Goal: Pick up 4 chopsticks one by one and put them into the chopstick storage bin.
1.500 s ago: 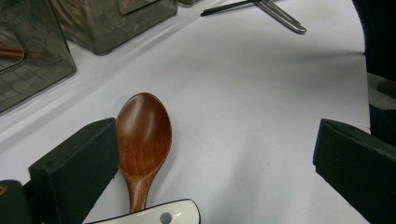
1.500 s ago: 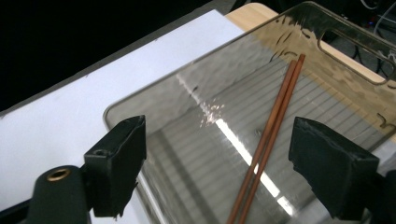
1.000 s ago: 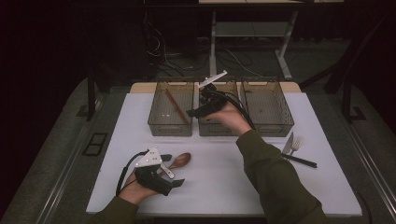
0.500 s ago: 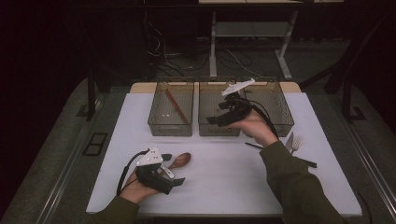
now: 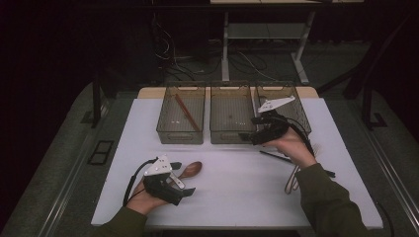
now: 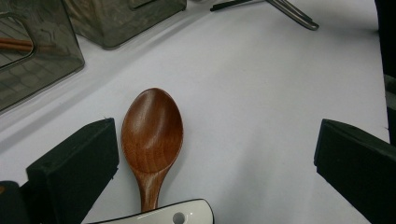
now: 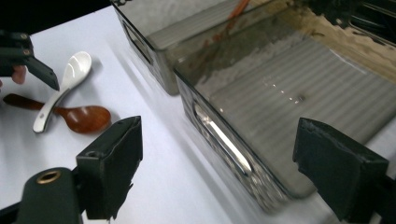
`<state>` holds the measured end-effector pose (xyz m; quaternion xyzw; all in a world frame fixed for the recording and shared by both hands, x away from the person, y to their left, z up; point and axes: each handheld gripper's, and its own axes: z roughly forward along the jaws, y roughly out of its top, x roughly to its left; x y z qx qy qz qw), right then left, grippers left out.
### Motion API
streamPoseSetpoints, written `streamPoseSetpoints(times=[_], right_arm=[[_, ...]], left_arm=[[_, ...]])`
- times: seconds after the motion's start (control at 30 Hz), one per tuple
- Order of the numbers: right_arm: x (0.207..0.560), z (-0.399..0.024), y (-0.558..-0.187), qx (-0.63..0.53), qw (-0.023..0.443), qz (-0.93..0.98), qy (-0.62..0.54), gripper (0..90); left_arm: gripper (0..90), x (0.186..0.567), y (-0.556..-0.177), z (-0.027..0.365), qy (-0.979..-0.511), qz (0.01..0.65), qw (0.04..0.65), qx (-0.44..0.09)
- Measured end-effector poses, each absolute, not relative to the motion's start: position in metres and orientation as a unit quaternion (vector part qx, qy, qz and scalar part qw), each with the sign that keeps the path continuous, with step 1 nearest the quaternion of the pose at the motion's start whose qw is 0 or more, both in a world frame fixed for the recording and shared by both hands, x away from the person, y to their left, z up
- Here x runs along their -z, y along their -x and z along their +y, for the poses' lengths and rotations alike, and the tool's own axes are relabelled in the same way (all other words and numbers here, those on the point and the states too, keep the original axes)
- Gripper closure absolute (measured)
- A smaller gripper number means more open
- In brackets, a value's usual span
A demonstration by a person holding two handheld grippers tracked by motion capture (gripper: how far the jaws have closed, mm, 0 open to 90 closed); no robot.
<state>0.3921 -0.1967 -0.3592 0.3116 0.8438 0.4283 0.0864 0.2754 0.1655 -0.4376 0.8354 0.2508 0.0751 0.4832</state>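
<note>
Right gripper [image 5: 250,137] | moved right, lower | left gripper [image 5: 184,190] unmoved

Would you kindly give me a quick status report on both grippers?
Left gripper open, wooden spoon between its jaws, ungripped. Right gripper open, empty, beside middle bin. White spoon lies across wooden spoon's handle.

The white surface [image 5: 237,192] carries three clear bins along its far edge [image 5: 181,120] [image 5: 232,118] [image 5: 291,111]. A wooden spoon [image 5: 191,169] and a white spoon [image 7: 65,88] lie near the front left corner; cutlery [image 5: 291,165] lies toward the right edge.
</note>
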Motion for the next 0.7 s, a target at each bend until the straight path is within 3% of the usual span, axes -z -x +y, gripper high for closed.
streamPoseSetpoints(times=[0.2, 0.7], right_arm=[[0.367, -0.22, -0.384, -0.424, 0.093, 0.841, -0.324, 16.7], [0.376, -0.272, -0.359, -0.427, 0.09, 0.831, -0.345, 36.7]], left_arm=[[0.0, 0.437, -0.275, 0.165, -0.837, 0.251, 0.481, -0.075], [0.0, 0.436, -0.273, 0.166, -0.835, 0.249, 0.485, -0.075]])
